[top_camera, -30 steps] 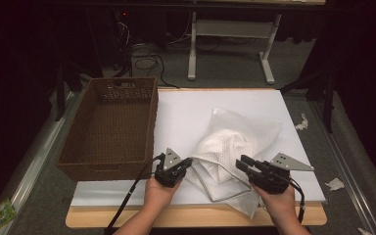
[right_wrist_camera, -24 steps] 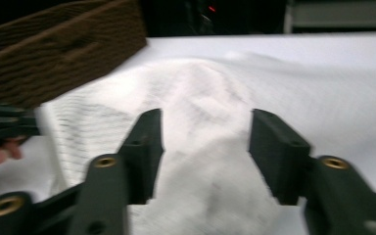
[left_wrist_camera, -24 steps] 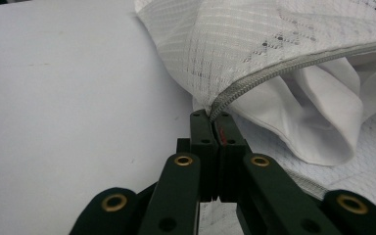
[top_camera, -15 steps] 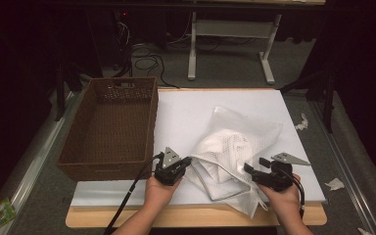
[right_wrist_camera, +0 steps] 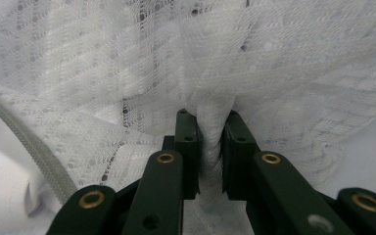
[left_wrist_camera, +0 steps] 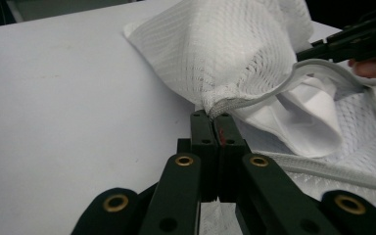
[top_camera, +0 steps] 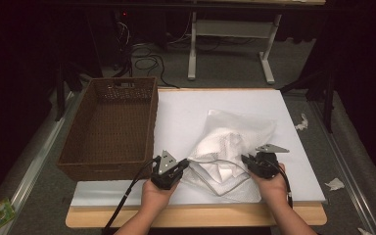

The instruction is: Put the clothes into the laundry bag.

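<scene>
A white mesh laundry bag (top_camera: 235, 142) with a grey zipper edge lies on the white table top (top_camera: 191, 112), and white cloth (left_wrist_camera: 303, 117) shows inside its opening. My left gripper (top_camera: 180, 169) is shut on the bag's zippered rim (left_wrist_camera: 235, 95) at its left side. My right gripper (top_camera: 247, 160) is shut on a bunched fold of the mesh (right_wrist_camera: 210, 127) at the bag's right side. In the left gripper view, the right gripper (left_wrist_camera: 352, 41) appears at the upper right beside a fingertip.
An empty brown wicker basket (top_camera: 110, 127) stands on the left of the table, next to the bag. Crumpled paper scraps (top_camera: 335, 183) lie on the grey floor to the right. A white desk frame (top_camera: 230, 44) and cables stand behind the table.
My right gripper has moved left and forward, pinching the mesh and lifting the bag's near right side. The left gripper has held its place on the rim.
</scene>
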{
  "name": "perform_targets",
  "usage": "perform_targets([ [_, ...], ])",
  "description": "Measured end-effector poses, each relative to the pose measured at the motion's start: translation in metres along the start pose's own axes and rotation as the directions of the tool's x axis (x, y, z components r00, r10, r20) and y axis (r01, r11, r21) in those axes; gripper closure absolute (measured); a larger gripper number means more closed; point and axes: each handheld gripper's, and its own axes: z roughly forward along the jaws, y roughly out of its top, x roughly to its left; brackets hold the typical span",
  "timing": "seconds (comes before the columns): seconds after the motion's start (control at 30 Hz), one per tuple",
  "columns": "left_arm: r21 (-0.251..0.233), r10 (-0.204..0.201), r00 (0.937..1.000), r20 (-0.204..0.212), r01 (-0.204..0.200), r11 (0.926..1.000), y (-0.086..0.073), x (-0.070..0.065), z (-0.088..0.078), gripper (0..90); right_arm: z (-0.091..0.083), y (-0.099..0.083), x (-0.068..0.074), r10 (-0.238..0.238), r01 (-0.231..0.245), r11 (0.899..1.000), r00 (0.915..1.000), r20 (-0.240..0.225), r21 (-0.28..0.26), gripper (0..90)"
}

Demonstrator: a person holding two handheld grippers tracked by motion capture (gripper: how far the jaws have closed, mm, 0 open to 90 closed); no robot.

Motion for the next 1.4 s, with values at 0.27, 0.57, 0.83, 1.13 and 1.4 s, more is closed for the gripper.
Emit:
perform_targets([
  [0.27, -0.027, 0.02, 0.9994, -0.027, -0.021, 0.9994, -0.001, -0.005, -0.009, 89.4, 0.021, 0.021, 0.002, -0.049, 0.05, 0.998, 0.9988, 0.003, -0.033, 83.3],
  [0.57, -0.015, 0.023, 0.9984, -0.052, -0.024, 0.9996, -0.002, -0.003, -0.006, 89.3, 0.044, 0.042, 0.002, -0.112, 0.112, 0.992, 0.9938, 0.005, -0.062, 83.2],
  [0.83, -0.006, -0.001, 0.9974, -0.073, 0.0, 1.0, -0.003, 0.003, -0.001, 88.7, 0.03, 0.037, 0.003, -0.11, 0.11, 0.991, 0.9939, 0.001, -0.076, 71.4],
  [1.13, -0.003, -0.002, 0.9968, -0.079, 0.002, 1.0, -0.004, 0.005, 0.001, 86.6, -0.011, 0.026, 0.008, -0.1, 0.096, 0.987, 0.9948, -0.021, -0.128, 57.6],
  [1.4, -0.031, 0.009, 0.9952, -0.097, -0.012, 0.9995, -0.001, 0.002, -0.006, 59.6, -0.035, 0.018, 0.009, -0.097, 0.09, 0.982, 0.9948, -0.032, -0.166, 32.7],
])
